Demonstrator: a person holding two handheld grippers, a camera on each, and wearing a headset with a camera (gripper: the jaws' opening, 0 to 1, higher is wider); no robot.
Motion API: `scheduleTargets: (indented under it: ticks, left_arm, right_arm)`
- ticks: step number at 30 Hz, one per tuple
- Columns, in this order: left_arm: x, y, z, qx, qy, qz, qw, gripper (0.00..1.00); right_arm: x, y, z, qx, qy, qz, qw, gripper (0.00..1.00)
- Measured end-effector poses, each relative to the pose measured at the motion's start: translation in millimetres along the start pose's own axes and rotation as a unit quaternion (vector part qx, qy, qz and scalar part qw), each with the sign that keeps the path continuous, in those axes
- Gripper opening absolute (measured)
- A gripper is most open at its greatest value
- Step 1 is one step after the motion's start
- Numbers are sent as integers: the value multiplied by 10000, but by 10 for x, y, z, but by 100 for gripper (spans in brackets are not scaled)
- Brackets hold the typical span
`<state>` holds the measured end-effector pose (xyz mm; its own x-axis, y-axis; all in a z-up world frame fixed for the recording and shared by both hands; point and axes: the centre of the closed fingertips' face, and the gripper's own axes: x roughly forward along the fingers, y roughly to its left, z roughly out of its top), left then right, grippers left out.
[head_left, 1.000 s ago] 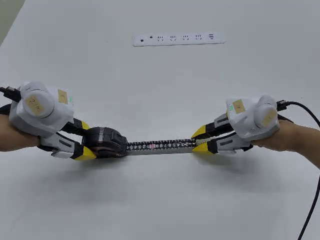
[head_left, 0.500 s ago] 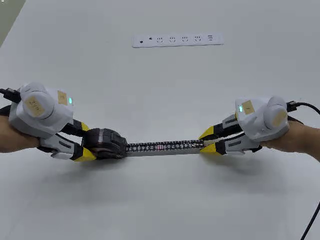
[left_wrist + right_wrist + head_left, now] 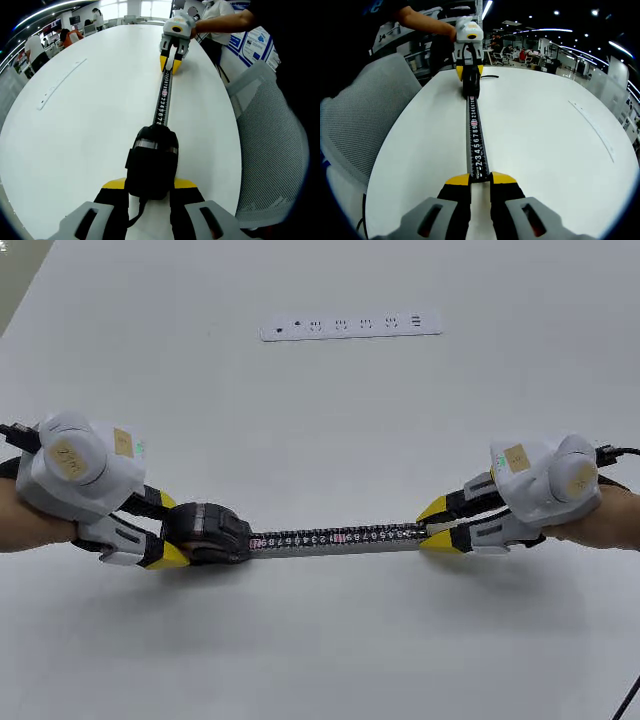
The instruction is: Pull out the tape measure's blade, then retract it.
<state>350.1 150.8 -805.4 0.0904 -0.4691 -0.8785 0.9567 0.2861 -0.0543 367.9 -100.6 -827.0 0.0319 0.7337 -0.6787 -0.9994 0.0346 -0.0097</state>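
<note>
The black tape measure case point(image 3: 207, 532) rests on the white table, and my left gripper point(image 3: 170, 532) is shut on it; in the left gripper view the case point(image 3: 152, 161) sits between the yellow-tipped fingers point(image 3: 116, 184). Its numbered blade point(image 3: 340, 536) runs right along the table to my right gripper point(image 3: 436, 525), which is shut on the blade's end. In the right gripper view the blade point(image 3: 475, 140) stretches from my right gripper point(image 3: 480, 177) away to the case point(image 3: 470, 84) held by the left gripper. The right gripper point(image 3: 171, 62) appears far off in the left gripper view.
A white power strip point(image 3: 350, 325) lies flat at the far side of the table point(image 3: 330, 430). A grey mesh chair point(image 3: 365, 110) stands beside the table's near edge. People sit at desks far behind.
My right gripper has moved to the right with the blade's end, so more blade is drawn out of the case. The left gripper and the case have stayed put.
</note>
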Motion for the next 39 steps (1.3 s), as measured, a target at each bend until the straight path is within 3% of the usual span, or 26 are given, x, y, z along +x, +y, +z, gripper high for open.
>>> scheduleTargets:
  ticks: [18, 39]
  left_arm:
    - [3, 7, 3, 25, 68, -22, 10000, 28]
    - [13, -3, 29, 172, 111, -2, 9998, 29]
  right_arm:
    - [-142, -5, -136, 38, 180, -100, 9998, 12]
    - [-143, 19, -160, -178, 462, -102, 9987, 14]
